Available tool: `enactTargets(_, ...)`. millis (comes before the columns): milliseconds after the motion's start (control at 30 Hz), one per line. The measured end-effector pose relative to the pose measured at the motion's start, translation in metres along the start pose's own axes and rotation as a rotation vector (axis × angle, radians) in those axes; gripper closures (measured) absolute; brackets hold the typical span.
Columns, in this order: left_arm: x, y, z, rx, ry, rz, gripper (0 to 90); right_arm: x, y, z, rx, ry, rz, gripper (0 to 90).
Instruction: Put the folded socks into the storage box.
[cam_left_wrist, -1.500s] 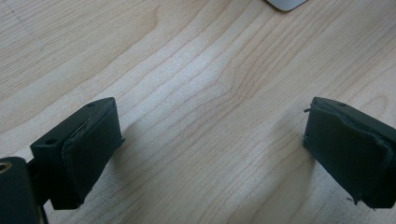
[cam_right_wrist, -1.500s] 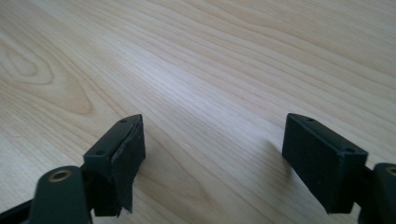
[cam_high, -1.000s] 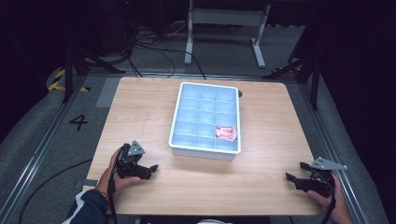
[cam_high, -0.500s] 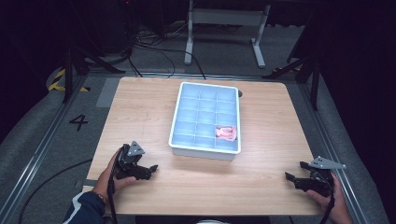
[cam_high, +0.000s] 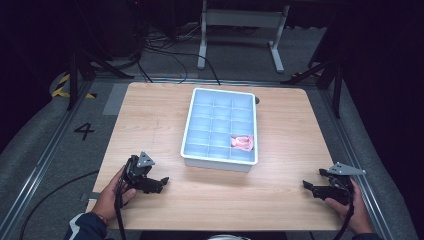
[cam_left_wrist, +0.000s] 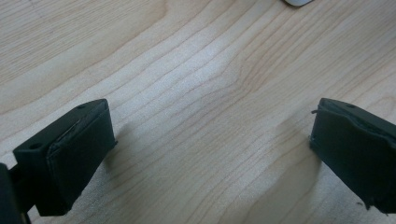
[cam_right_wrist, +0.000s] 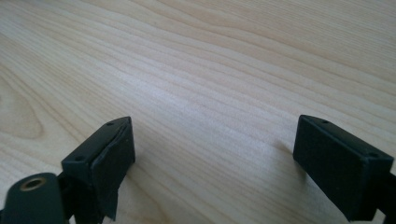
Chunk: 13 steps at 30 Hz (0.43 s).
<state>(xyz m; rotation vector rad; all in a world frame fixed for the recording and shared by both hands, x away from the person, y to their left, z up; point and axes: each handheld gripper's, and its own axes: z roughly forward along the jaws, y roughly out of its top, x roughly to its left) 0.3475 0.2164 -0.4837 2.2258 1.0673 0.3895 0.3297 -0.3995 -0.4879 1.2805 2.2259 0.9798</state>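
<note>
The small soft pink thing (cam_high: 242, 142) lies in one right-side pocket near the front of the pale blue plastic tray with many pockets (cam_high: 220, 94), mid wooden table (cam_high: 150, 115). My left gripper (cam_high: 161, 183) and right gripper (cam_high: 307, 187) both rest spread wide, holding nothing. I think a clumsy reach could bump the tray. I count one tray, one pink thing, two grippers.

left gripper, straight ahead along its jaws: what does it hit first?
Probably the near wall of the white compartment tray. The left gripper sits open, low over the bare wooden table, pointing right and slightly away. Its own view shows a white corner ahead; depth is unclear, so it may pass just beside it.
</note>
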Motion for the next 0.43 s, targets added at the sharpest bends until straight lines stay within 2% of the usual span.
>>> enactTargets(33,-0.0009,-0.0004,-0.0008,0.001,0.015,-0.006,0.1,-0.0007,0.0013,0.0014,0.003,-0.001,-0.002,11.2)
enactTargets(67,-0.0037,-0.0013,-0.0011,-0.001,0.024,-0.037,0.0,-0.0011,0.0018,0.0022,0.003,0.000,-0.004,10.5)
enactTargets(133,-0.0055,-0.0024,-0.0020,-0.003,0.044,-0.049,0.1,-0.0016,0.0027,0.0032,0.006,0.000,-0.007,10.0)
enactTargets(433,-0.0057,-0.0025,-0.0021,-0.003,0.046,-0.049,0.1,-0.0017,0.0027,0.0032,0.006,0.001,-0.006,10.0)
